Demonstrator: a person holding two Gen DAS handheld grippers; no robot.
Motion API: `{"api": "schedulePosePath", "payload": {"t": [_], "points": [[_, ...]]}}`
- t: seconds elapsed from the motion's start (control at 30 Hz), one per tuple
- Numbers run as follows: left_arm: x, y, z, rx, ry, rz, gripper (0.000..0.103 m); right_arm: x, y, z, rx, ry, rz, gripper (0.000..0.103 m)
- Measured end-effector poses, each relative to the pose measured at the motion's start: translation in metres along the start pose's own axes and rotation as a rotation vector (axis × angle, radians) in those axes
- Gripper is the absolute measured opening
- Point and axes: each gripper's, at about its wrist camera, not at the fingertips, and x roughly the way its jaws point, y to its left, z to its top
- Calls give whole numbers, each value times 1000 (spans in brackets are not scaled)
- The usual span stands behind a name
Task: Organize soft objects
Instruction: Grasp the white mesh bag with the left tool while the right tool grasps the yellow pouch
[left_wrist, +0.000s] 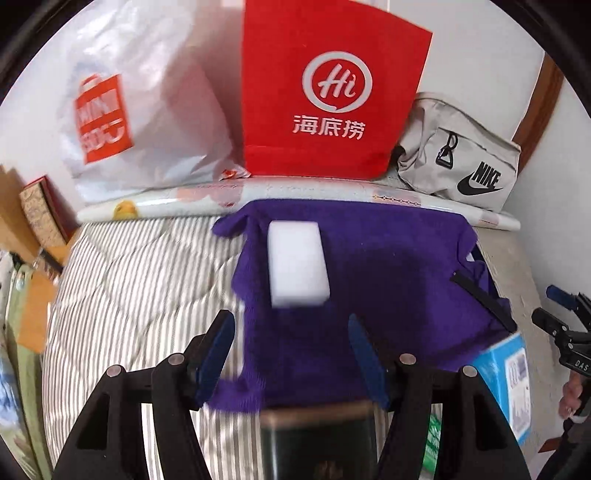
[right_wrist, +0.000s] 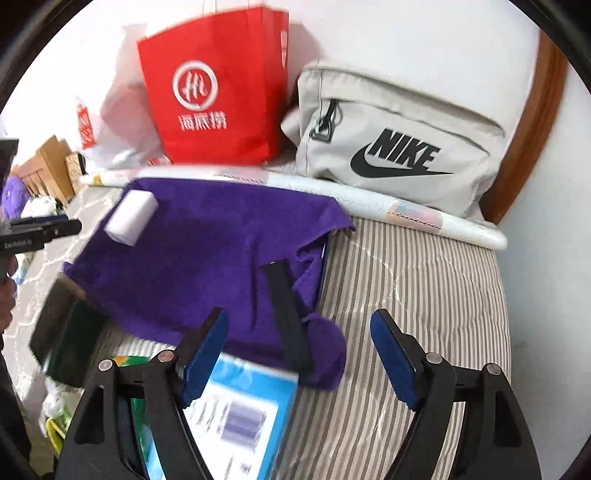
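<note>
Nearest us, both pairs of fingers stand wide with nothing between them: the left gripper hangs over the near part of the purple cloth, the right gripper over that cloth's right corner and the striped bed cover. The cloth lies spread on the bed, limp and light we judge, best pinched at a corner or hem. Farther on it sits the white sponge block, squashy and feather-light we reckon, best gripped gently across its short sides.
</note>
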Motion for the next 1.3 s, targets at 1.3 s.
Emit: {"api": "schedulePosePath", "payload": {"t": [1.3], "points": [[-44,9,-231,164,52,53,73,-91,70,-189,150,-4,166,78]]}}
